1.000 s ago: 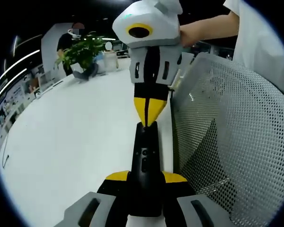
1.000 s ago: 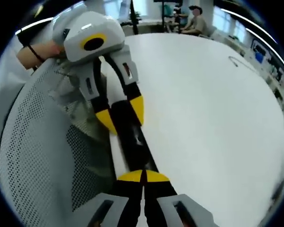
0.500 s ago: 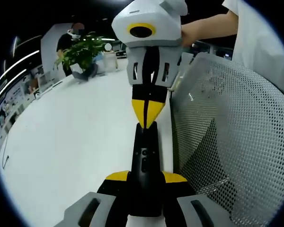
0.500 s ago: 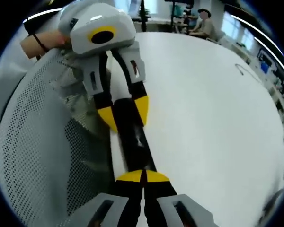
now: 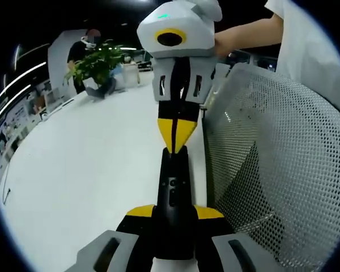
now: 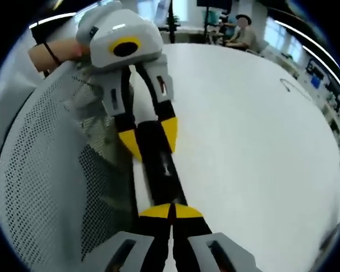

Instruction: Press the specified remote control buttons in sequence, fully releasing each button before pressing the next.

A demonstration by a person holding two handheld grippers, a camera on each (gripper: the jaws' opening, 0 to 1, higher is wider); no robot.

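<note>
Remote (image 5: 173, 195) sits clamped in left tongs (image 5: 174, 212) at 6 o'clock; right tongs (image 5: 174, 136), closed, barely moved, tip still pressing.

Grey-white gripper bodies, black fingers (image 5: 174, 131) tipped yellow; the person wears what looks like a white short sleeve (image 5: 306, 39).

Remote (image 5: 174, 198) on table (image 5: 79, 170), beside mesh chair (image 5: 272, 170)

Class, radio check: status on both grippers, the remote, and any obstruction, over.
Left gripper shut on remote. Right gripper shut, tips on the remote's far end. Mesh chair back close beside the remote, not touching the grippers.
</note>
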